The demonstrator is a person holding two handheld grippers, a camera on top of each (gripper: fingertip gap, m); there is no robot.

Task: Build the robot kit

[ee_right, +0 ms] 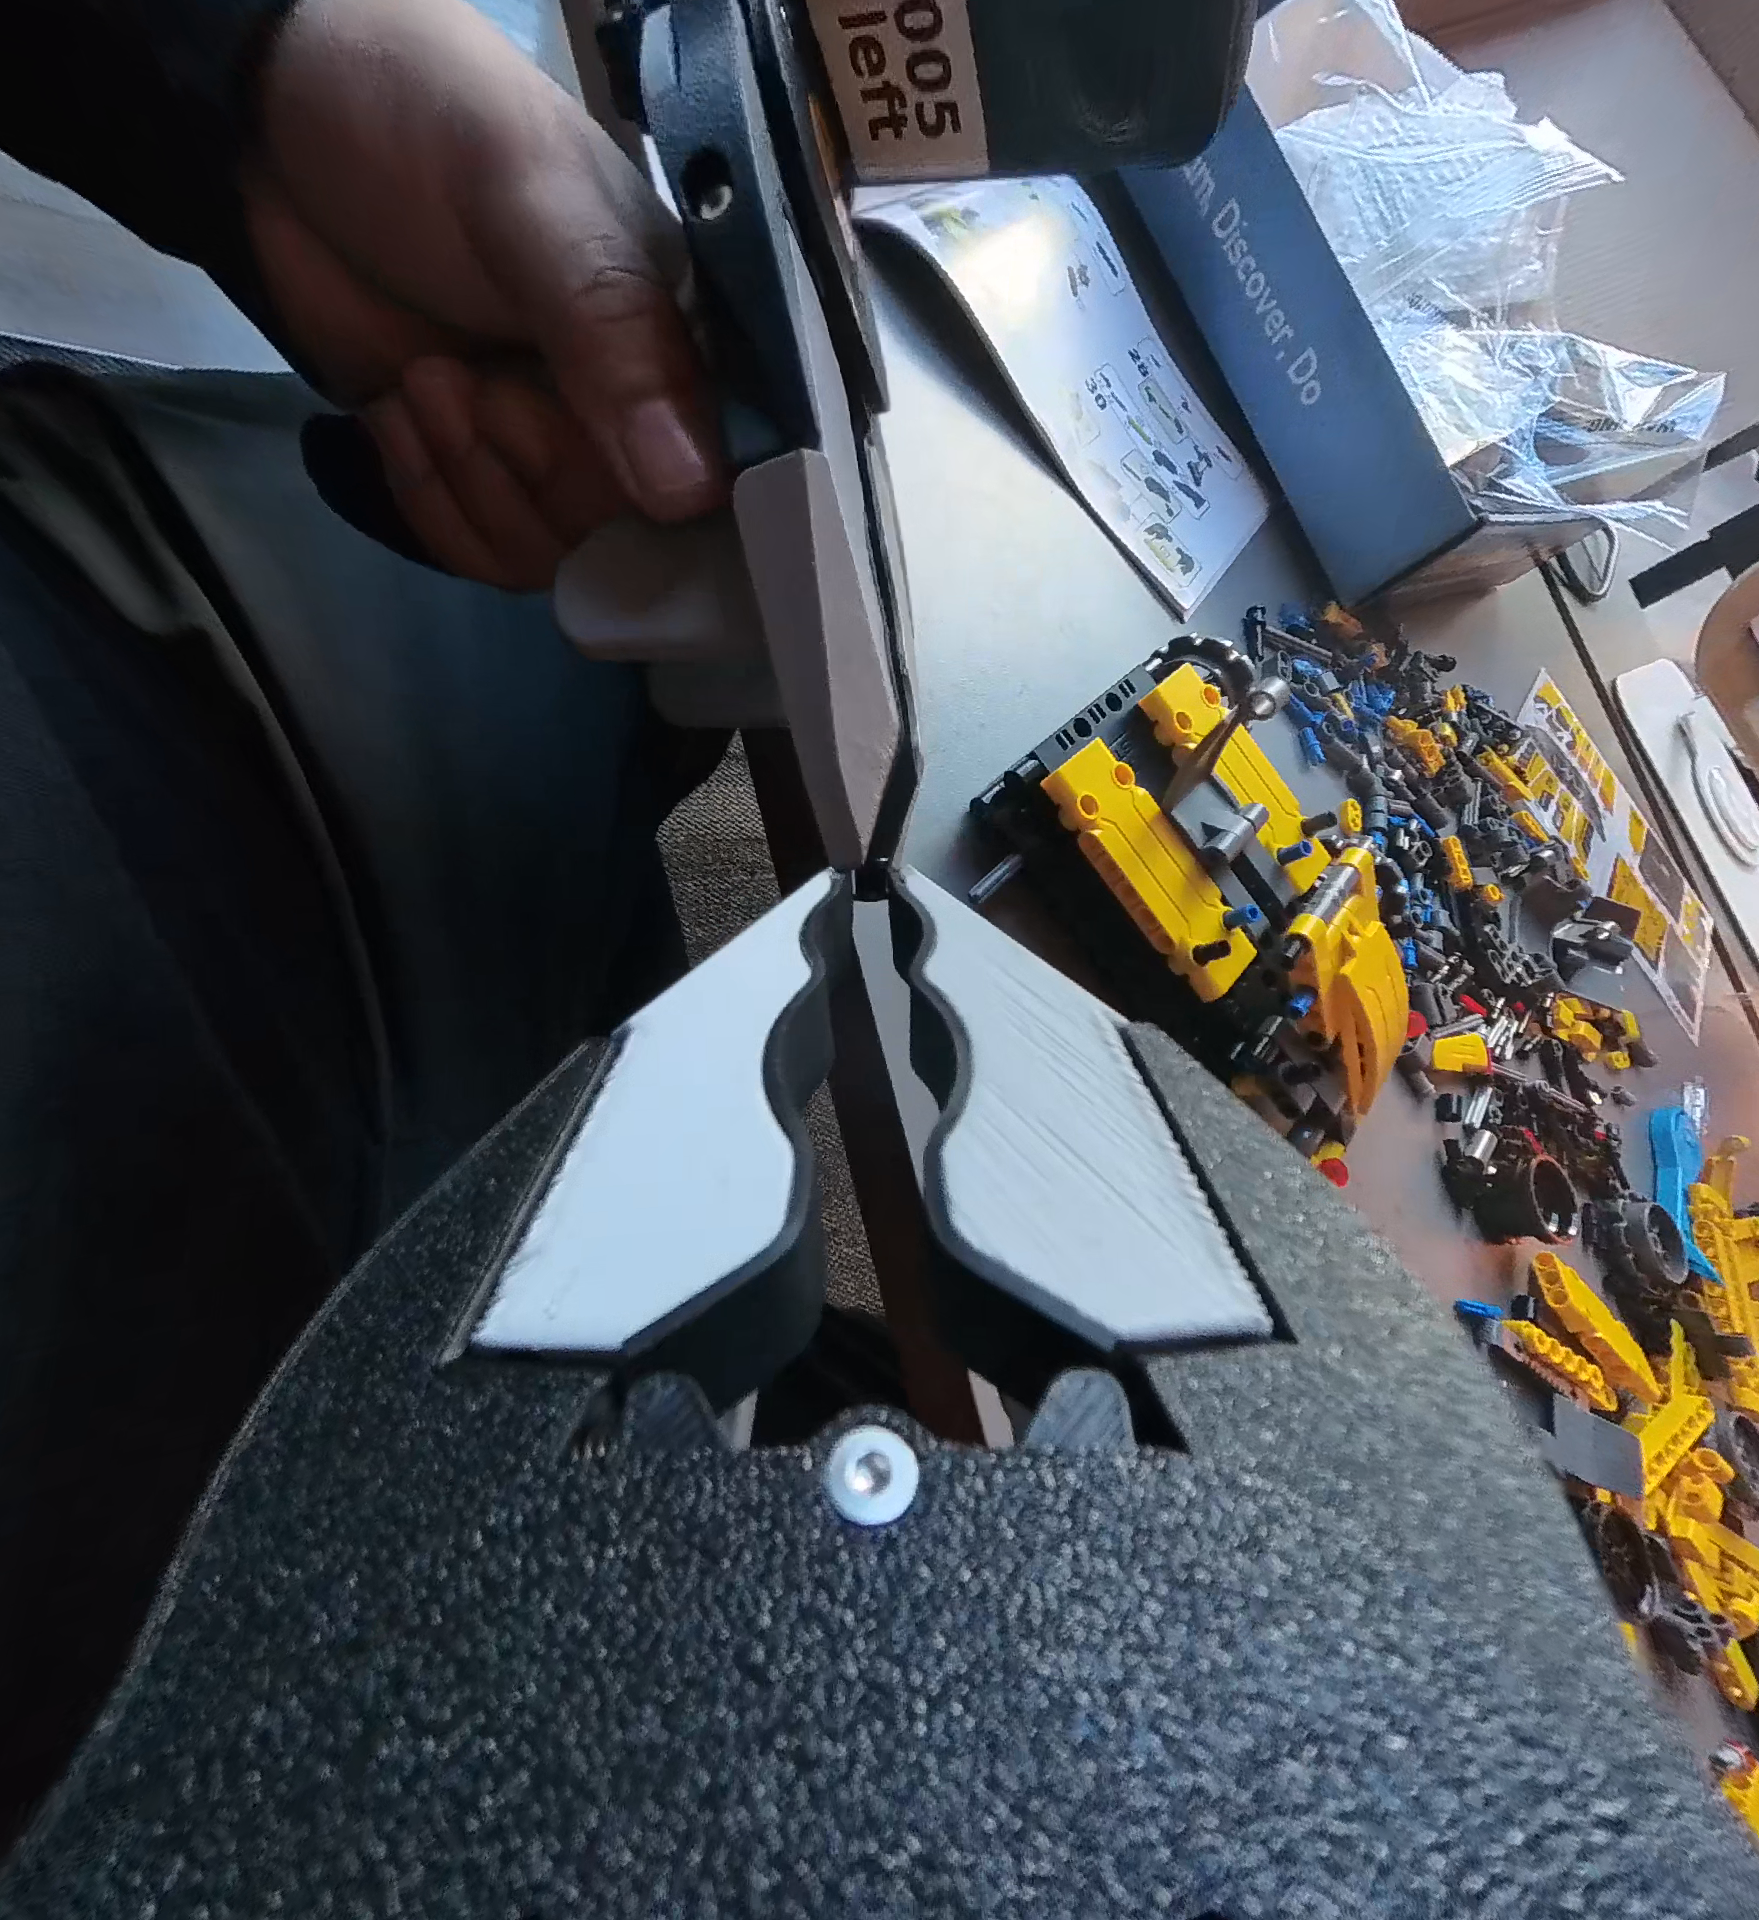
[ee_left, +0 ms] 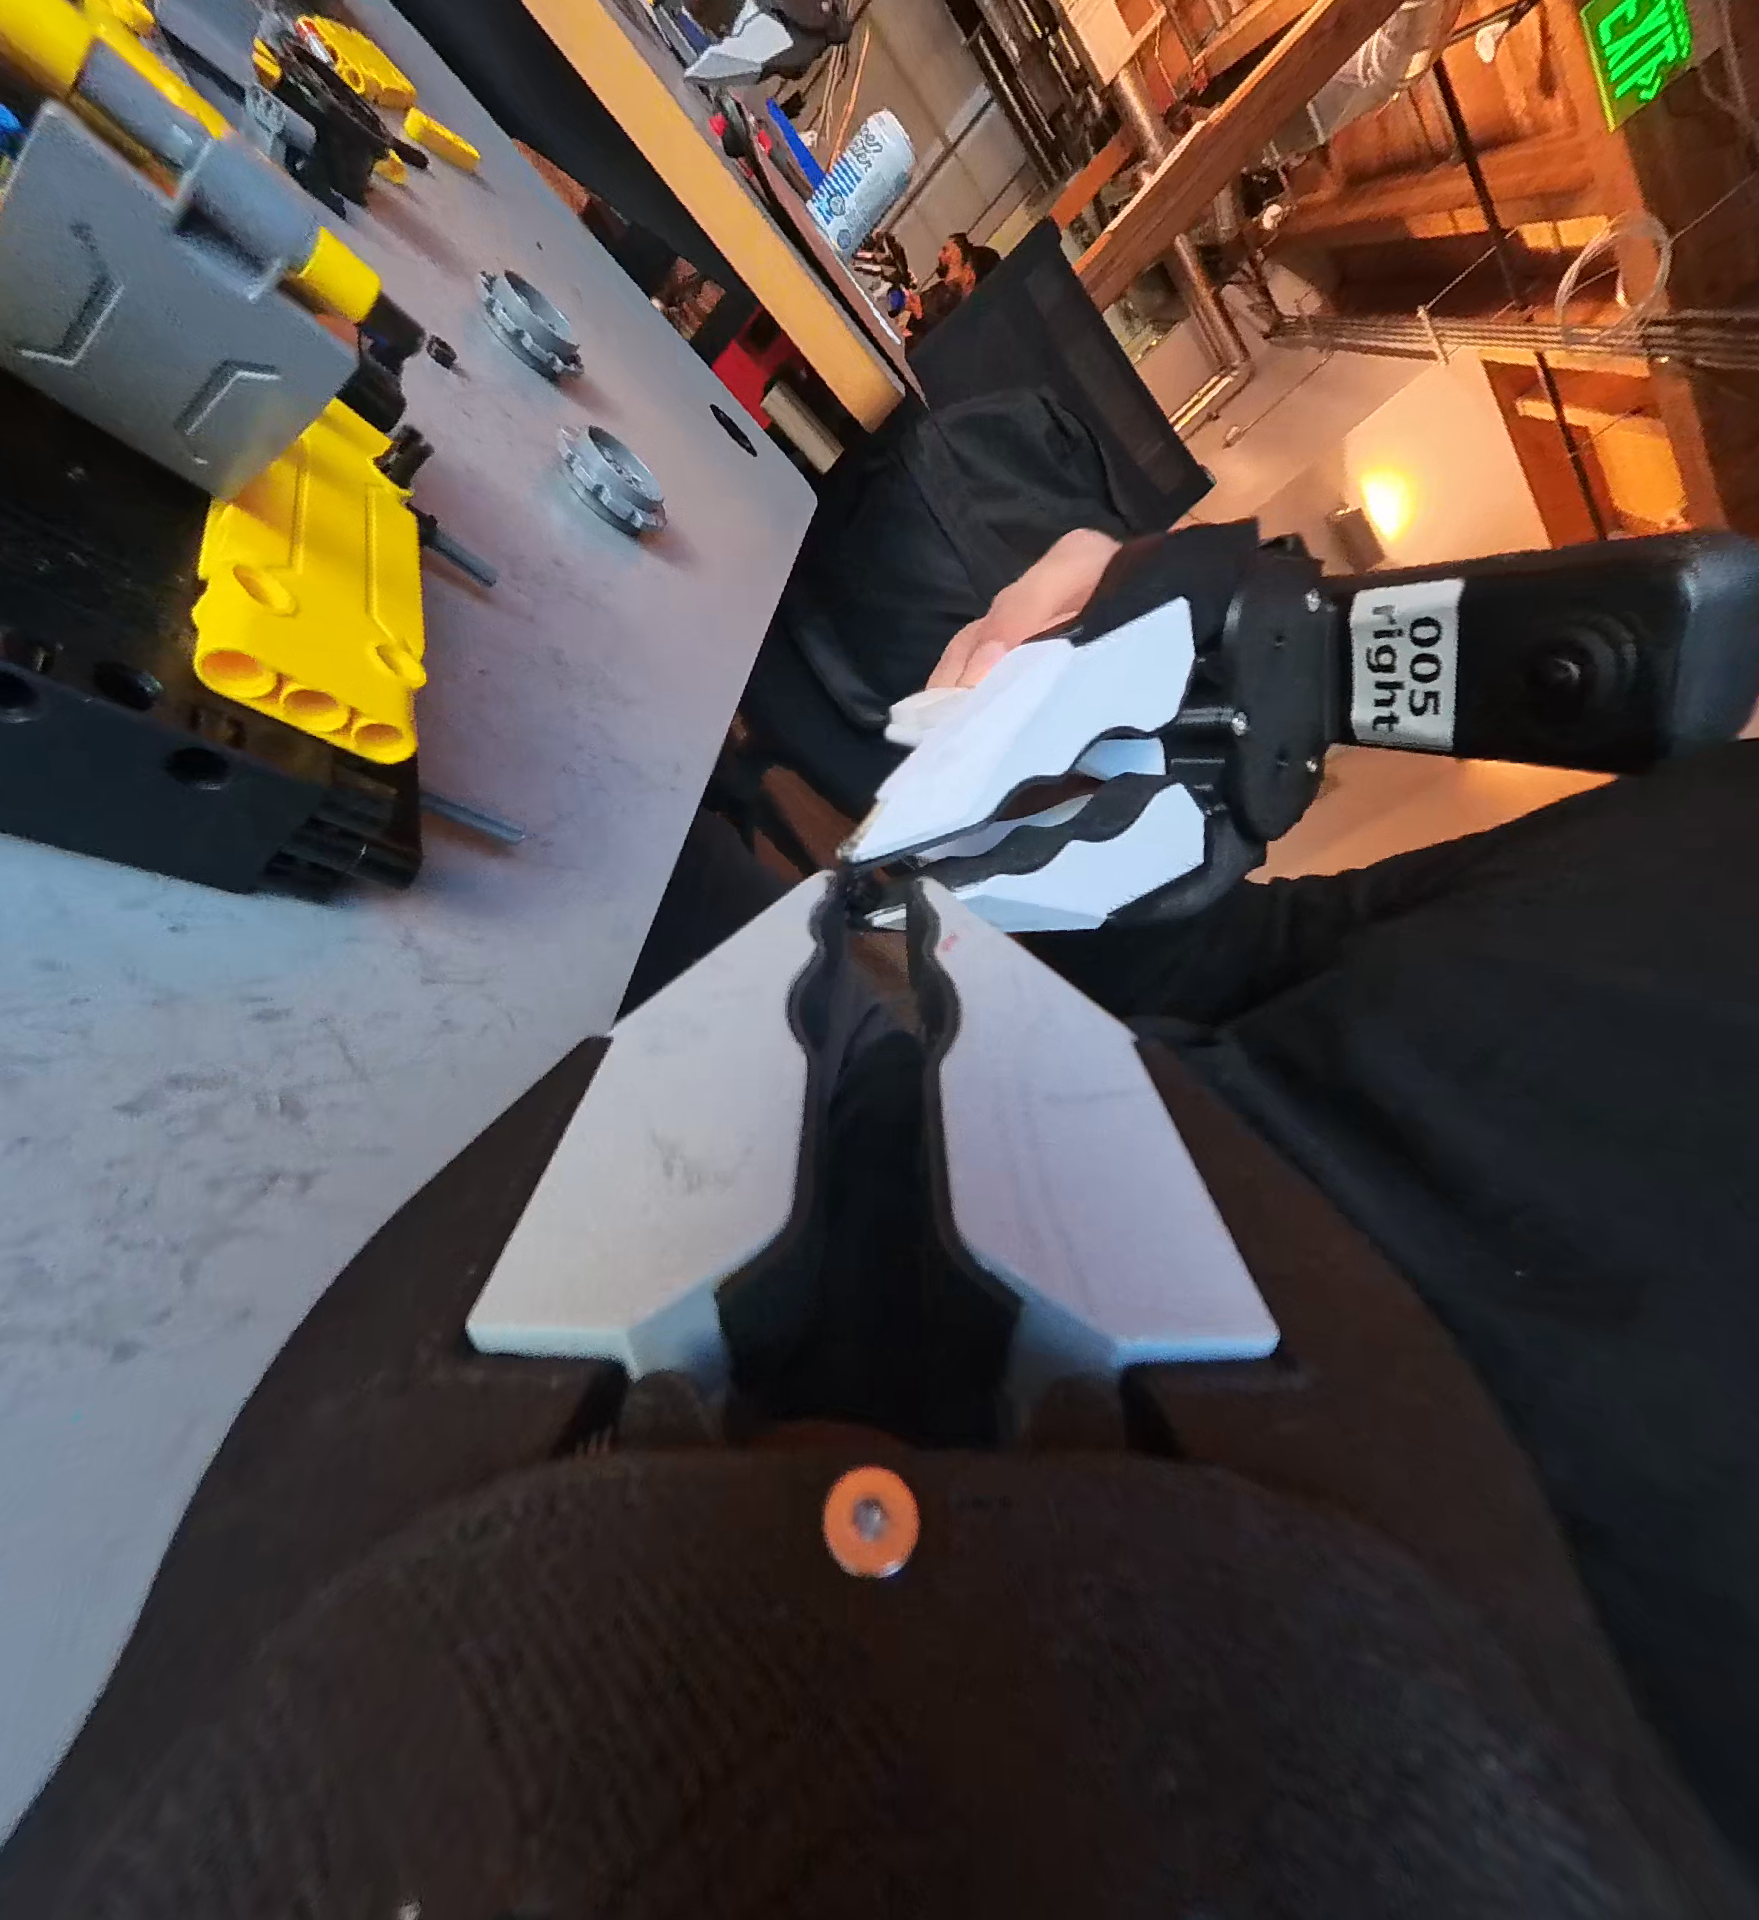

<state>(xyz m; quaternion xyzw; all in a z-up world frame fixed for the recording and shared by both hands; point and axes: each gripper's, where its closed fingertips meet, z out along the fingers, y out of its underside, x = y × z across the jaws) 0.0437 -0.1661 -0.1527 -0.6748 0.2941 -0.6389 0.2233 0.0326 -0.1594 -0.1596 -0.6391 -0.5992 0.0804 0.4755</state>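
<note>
Centrally, my left hand-held gripper and my right hand-held gripper meet tip to tip off the counter's edge, above my dark-clothed lap. Between the four fingertips sits a small black part; both pairs of jaws are nearly closed around it, yet I cannot tell which pair actually pinches it. In the left wrist view the right tool arrives from the right, its white-faced fingers angled down to the meeting point, with my right hand behind it. In the right wrist view the left tool descends from above, held by my left hand.

On the counter, well apart from the grippers, stands a partly built yellow, grey and black brick model. Beside it lies a spread of loose small bricks in yellow, black and blue. Two grey toothed rings lie near the counter's far edge. An open instruction booklet, a dark box and crumpled clear plastic bags lie farther along.
</note>
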